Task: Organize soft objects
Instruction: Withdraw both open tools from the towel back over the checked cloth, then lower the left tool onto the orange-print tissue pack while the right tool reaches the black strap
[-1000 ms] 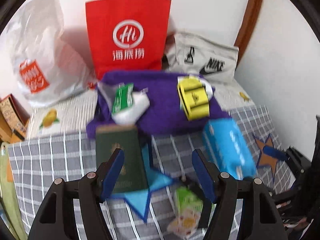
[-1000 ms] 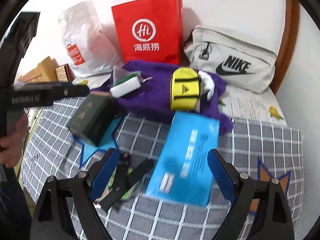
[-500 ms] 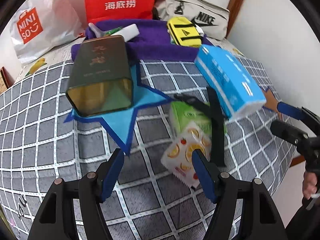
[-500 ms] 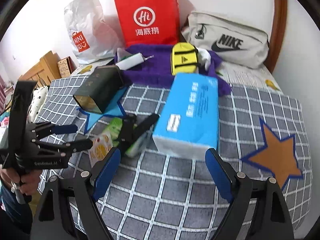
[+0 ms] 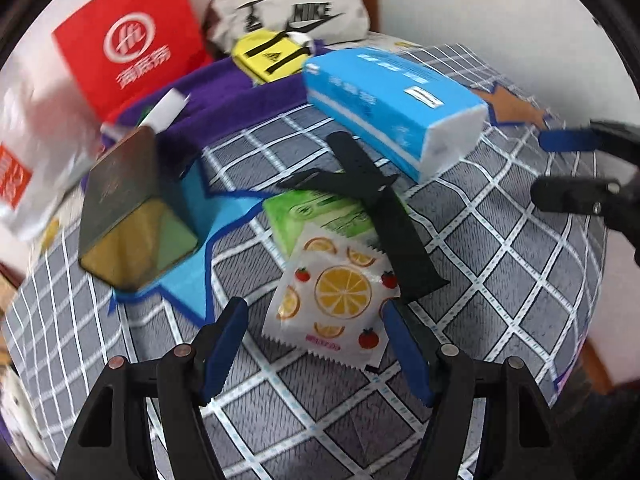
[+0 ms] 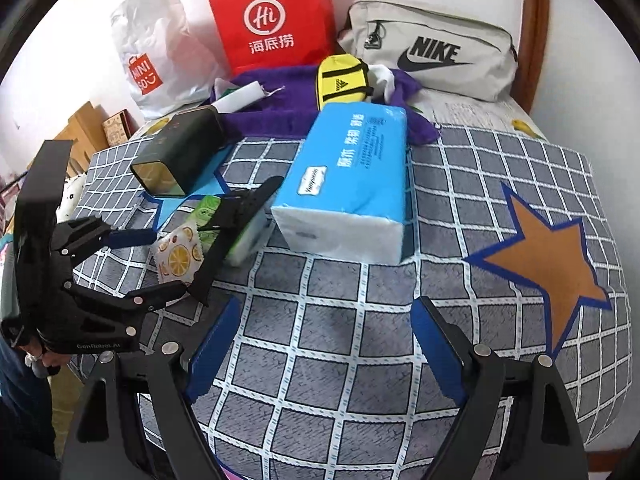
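Note:
A white pouch [image 5: 336, 300] printed with orange slices lies on the checked bedspread [image 5: 500, 248], partly over a green tissue pack [image 5: 316, 212]. A black strap [image 5: 380, 200] crosses both. My left gripper [image 5: 316, 344] is open, low over the bed, its blue pads either side of the pouch's near end without pressing it; the right wrist view shows the left gripper [image 6: 168, 264] at the pouch [image 6: 178, 256] too. My right gripper [image 6: 326, 340] is open with only bedspread between its fingers. A blue tissue pack [image 6: 348, 184] lies just beyond it.
A dark green tin [image 5: 132, 200] rests on a blue star patch at left. Behind lie a purple towel [image 6: 272, 96], a yellow pouch [image 6: 344, 80], a grey Nike bag [image 6: 432, 52], a red paper bag [image 6: 272, 20] and a white shopping bag [image 6: 156, 52]. The bed edge drops off at right.
My left gripper rolled and came down and forward until the orange-print pouch sits between its fingers. My right gripper sank toward the bedspread in front of the blue pack.

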A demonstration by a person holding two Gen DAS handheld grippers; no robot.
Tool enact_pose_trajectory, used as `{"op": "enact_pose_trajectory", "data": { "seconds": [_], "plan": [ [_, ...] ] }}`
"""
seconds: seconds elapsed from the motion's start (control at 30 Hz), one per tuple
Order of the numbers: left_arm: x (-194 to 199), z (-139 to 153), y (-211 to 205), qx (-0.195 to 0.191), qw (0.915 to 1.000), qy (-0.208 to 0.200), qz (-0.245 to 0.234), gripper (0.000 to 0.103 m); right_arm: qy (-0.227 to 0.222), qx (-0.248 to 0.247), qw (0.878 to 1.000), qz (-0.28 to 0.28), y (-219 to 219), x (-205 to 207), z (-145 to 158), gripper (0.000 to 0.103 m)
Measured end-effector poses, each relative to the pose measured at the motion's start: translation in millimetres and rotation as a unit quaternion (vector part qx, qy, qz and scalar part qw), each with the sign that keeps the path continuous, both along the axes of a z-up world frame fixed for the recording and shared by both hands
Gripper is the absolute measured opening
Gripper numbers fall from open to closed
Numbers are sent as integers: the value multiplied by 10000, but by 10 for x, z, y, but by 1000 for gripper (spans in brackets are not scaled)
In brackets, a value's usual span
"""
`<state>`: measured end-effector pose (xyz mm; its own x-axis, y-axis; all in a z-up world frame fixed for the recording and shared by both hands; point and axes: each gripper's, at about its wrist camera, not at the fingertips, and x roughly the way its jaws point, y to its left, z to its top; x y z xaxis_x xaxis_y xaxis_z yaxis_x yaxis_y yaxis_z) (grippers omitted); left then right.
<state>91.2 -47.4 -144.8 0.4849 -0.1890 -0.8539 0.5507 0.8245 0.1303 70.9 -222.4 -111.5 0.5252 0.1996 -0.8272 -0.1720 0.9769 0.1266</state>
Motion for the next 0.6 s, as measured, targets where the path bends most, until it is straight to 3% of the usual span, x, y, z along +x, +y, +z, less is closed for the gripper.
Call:
{"op": "enact_pose_trajectory", "data": {
  "seconds": [0.17,0.3,0.43,0.6],
  "plan": [
    [-53,-53,-73,31,9996,11,-284,70,41,-25,10000,31,-1,-11,-31,87],
    [-30,-85,-47,-127,9993,169,-324,81,48,-60,10000,61,-5,-11,-52,87],
    [6,-107,-52,-237,9991,182,-314,84,169,27,9999,13,-4,40,-111,87],
    [-12,-84,-46,-370,9986,120,-348,57,187,-33,9998,103,57,39,-124,87]
  ]
}}
